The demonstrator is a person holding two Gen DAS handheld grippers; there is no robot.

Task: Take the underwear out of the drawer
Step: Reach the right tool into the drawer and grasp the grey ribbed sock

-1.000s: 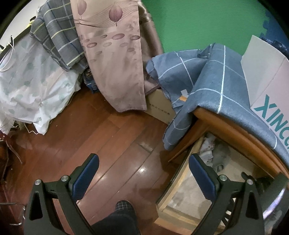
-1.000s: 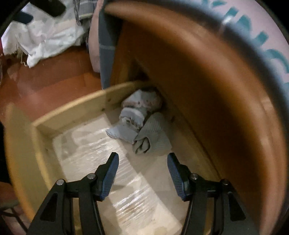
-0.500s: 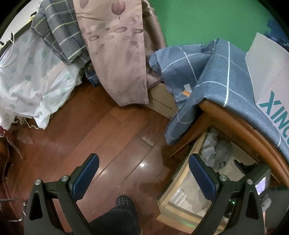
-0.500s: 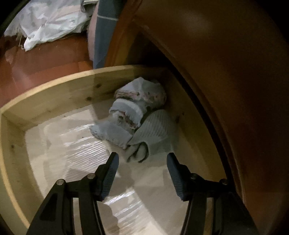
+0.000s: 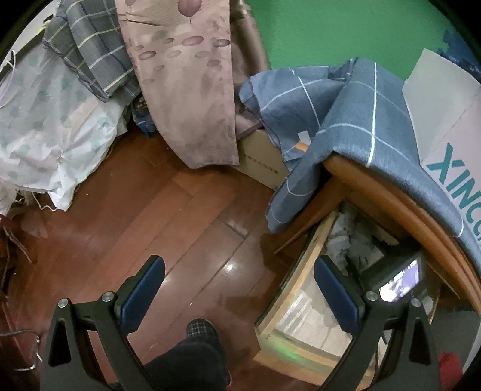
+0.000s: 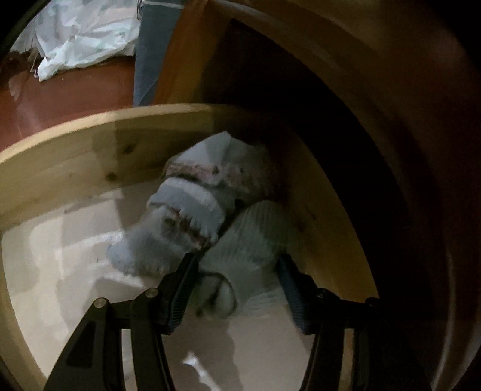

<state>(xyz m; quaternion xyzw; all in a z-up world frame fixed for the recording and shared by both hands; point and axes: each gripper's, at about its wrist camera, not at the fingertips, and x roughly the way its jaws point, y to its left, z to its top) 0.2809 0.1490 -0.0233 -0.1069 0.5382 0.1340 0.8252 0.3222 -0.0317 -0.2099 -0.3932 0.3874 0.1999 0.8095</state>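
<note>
**Inside the open drawer**

At two o'clock, the wooden drawer [image 6: 75, 168] holds the underwear [image 6: 249, 240], which lies between the unclenched right gripper [image 6: 237, 285] pads. The left gripper [image 5: 240, 288] gapes over the red-brown floor [image 5: 126, 216], green wall [image 5: 330, 27] at twelve.

A blue checked cloth [image 5: 354, 126] drapes over the wooden cabinet top [image 5: 390, 192]; a pink leaf-patterned curtain [image 5: 192, 90] hangs above the red-brown floor [image 5: 150, 210].

A glossy reddish wooden floor [image 5: 186, 216] meets a green wall [image 5: 330, 27]. Patterned curtains [image 5: 186, 84] hang beside a cardboard box [image 5: 261, 156], and a blue checked cloth [image 5: 354, 114] drapes the wooden cabinet [image 5: 390, 192].
</note>
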